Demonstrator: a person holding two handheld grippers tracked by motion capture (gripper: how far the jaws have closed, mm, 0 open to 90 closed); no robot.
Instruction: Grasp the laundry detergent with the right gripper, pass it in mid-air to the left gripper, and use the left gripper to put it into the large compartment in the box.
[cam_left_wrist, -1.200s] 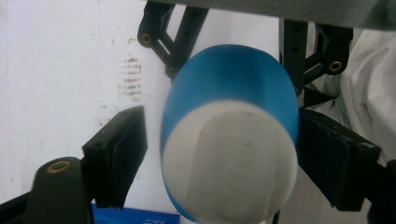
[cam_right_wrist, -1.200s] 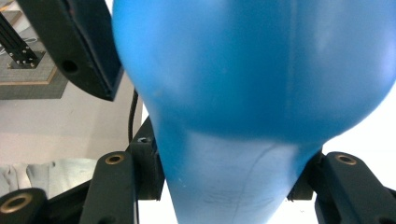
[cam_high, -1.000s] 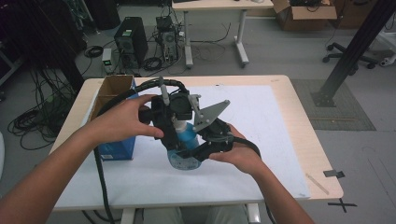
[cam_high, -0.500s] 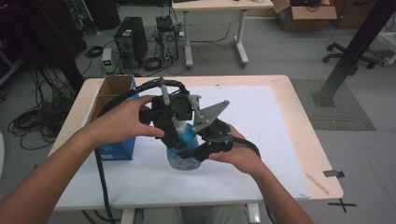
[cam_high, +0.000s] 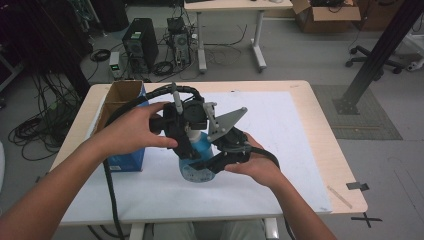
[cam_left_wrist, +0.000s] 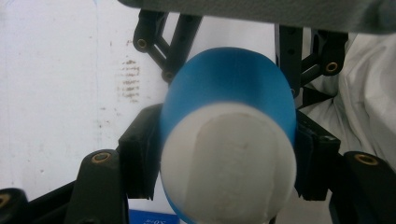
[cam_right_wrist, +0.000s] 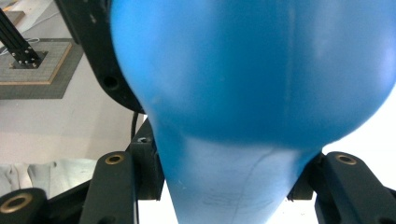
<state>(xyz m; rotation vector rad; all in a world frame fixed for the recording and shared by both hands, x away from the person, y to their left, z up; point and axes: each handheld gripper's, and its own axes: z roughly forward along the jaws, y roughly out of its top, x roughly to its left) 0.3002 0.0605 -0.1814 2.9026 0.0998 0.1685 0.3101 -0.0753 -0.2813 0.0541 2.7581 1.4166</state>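
Where two tongs meet; one bottle (cam_high: 197, 165)

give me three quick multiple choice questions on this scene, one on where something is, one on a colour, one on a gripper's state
1. Where is the cardboard box?
A. at the table's left edge
B. on the floor
C. at the table's right corner

2. What colour is the bottle body?
A. red
B. blue
C. green

3. How is the left gripper?
A. wide open above the mat
B. shut on the bottle
C. lying on the table

Answers: 1 A, the high view shows it at the left edge of the table. 2 B, it is blue in all views. 3 B, its pads press both sides of the bottle below the white cap.
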